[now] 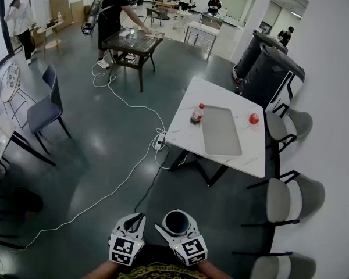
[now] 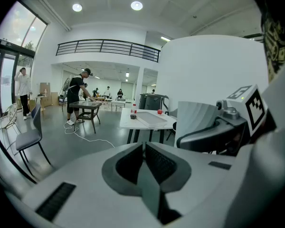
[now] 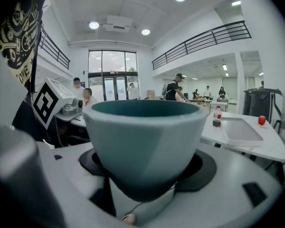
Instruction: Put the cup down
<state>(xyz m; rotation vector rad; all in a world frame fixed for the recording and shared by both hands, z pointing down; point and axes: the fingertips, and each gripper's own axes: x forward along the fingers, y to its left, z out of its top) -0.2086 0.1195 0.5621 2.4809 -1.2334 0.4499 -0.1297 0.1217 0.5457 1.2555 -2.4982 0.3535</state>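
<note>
A pale blue-grey cup (image 3: pixel 147 141) with a dark teal inside fills the right gripper view, upright between the jaws. My right gripper (image 1: pixel 177 224) is shut on the cup (image 1: pixel 175 221) at the bottom of the head view, well short of the white table (image 1: pixel 189 108). Beside it on the left, my left gripper (image 1: pixel 130 222) is shut with nothing in it; its ribbed pads (image 2: pixel 154 163) meet in the left gripper view. The cup (image 2: pixel 199 120) also shows at the right of that view.
On the white table lie a grey tray (image 1: pixel 220 131), a red-capped bottle (image 1: pixel 196 114) and a red ball (image 1: pixel 254 118). Grey chairs (image 1: pixel 294 199) line its right side. A white cable (image 1: pixel 125 170) runs over the dark floor. A person (image 1: pixel 112 16) bends over a dark table (image 1: pixel 132 42) farther back.
</note>
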